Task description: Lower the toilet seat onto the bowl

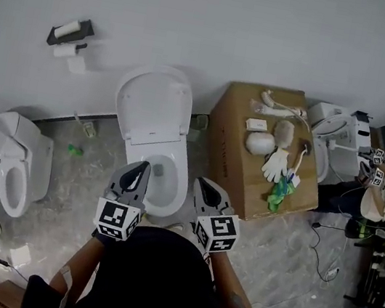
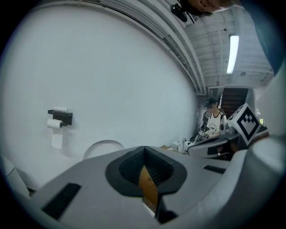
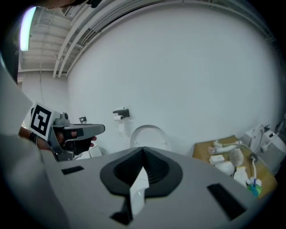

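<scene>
We see the white oval plastic toilet seat [image 1: 154,108] upright against the wall behind the white ceramic bowl [image 1: 180,190], at whose front rim we hold the left gripper [image 1: 138,172] and right gripper [image 1: 203,188], jaws closed on nothing.

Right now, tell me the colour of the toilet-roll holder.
The holder is black, clearest in the head view.

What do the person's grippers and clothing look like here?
The left gripper and right gripper are grey with black ribbed pads, each carrying a cube of black-and-white square markers. The person wears a black top with yellow lettering.
</scene>
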Action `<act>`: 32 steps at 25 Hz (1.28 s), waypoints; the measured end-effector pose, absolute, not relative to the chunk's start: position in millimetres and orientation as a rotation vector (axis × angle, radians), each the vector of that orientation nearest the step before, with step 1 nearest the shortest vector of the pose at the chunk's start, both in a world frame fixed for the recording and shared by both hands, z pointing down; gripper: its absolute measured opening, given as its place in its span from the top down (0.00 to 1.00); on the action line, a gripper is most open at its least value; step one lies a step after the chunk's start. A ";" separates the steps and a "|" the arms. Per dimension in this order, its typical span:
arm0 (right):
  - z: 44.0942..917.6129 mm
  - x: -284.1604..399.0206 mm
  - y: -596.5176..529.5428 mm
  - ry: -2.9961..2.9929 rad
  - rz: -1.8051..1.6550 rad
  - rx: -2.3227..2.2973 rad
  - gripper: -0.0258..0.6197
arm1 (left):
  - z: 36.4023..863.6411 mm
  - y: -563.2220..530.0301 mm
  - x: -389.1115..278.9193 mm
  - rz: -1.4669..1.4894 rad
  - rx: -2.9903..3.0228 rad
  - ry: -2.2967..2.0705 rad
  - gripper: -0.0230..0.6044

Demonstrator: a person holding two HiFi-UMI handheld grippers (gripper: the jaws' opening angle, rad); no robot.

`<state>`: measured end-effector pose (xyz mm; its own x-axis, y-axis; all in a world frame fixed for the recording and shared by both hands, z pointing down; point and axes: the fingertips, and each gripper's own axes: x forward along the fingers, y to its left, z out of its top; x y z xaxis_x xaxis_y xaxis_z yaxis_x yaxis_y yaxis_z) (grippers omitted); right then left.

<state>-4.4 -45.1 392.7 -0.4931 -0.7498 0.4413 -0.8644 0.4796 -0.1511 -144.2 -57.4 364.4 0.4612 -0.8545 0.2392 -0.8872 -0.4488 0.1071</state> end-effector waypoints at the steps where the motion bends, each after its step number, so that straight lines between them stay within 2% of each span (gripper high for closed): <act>1: 390.1 -3.1 -45.9 -2.425 0.505 1.369 0.97 | 364.8 -55.8 -141.4 0.223 2.493 -1.509 0.95; 13: 376.9 5.9 -40.6 -2.402 0.488 1.456 0.97 | 334.6 -48.2 -149.3 0.272 2.589 -1.470 0.95; 32: 371.4 -15.1 -35.4 -2.388 0.441 1.453 0.97 | 326.0 -43.4 -161.3 0.266 2.630 -1.443 0.95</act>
